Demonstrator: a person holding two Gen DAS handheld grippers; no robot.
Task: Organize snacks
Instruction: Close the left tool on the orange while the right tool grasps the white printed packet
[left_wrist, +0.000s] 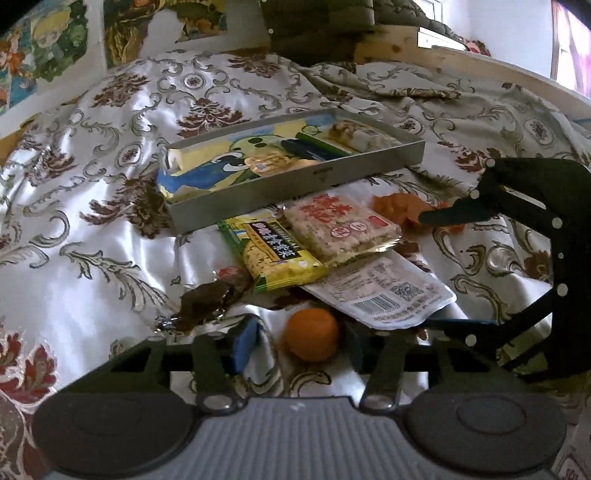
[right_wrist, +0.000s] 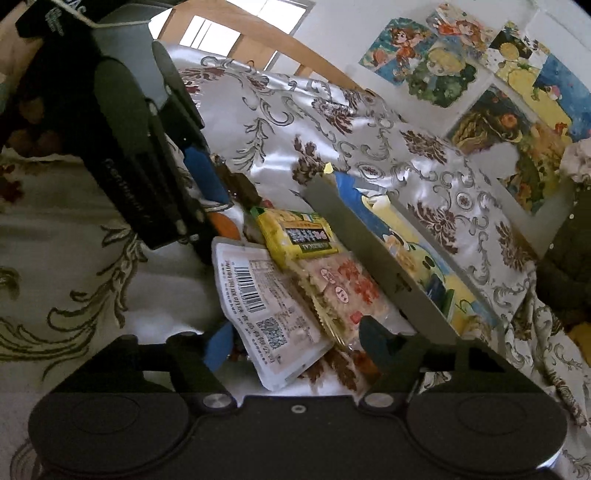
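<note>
A grey tray (left_wrist: 291, 184) (right_wrist: 369, 243) lies on the bed with a few snacks inside. In front of it lie a yellow snack pack (left_wrist: 280, 254) (right_wrist: 299, 236), a clear rice cracker pack (left_wrist: 340, 225) (right_wrist: 340, 291) and a white pouch with a barcode (left_wrist: 384, 295) (right_wrist: 266, 306). My left gripper (left_wrist: 299, 339) is open, its blue pads either side of a small orange fruit (left_wrist: 312, 338). My right gripper (right_wrist: 295, 339) is open around the near end of the white pouch and cracker pack. The right gripper also shows in the left wrist view (left_wrist: 517, 236).
A brown foil wrapper (left_wrist: 207, 302) lies left of the fruit. An orange wrapper (left_wrist: 399, 210) lies right of the cracker pack. The patterned satin bedspread (left_wrist: 92, 221) covers everything. A wooden bed frame (left_wrist: 443, 55) and wall posters (right_wrist: 480, 74) stand behind.
</note>
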